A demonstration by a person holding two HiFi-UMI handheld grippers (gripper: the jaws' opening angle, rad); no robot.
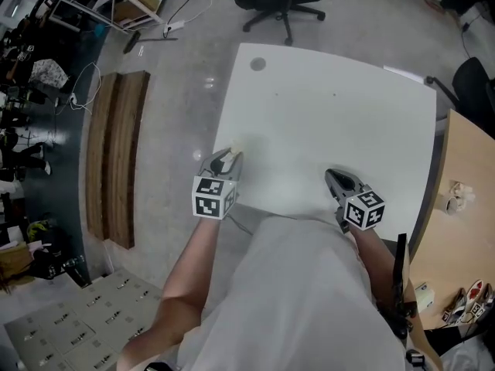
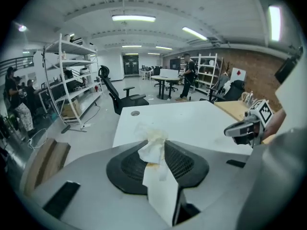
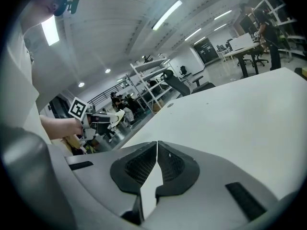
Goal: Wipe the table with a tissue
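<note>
- The left gripper (image 1: 230, 161) has its fingers closed on a crumpled tissue (image 2: 153, 150). The tissue sticks out past the fingertips, by the left edge of the table (image 1: 332, 122).
- The right gripper (image 3: 157, 152) has its fingers pressed together with nothing between them, over the table's near edge.

The white tabletop (image 1: 332, 130) is standing on a grey floor (image 1: 174, 114) and is catching a soft glare from the lights. A round grey cap (image 1: 258, 64) is sitting flush in it near the far left corner. Off the left edge, two boards (image 1: 116, 157) are lying side by side on the floor. A chair (image 1: 285, 6) is standing on the floor just beyond the far edge. A wooden tabletop (image 1: 468, 153) is standing beside the right edge.
</note>
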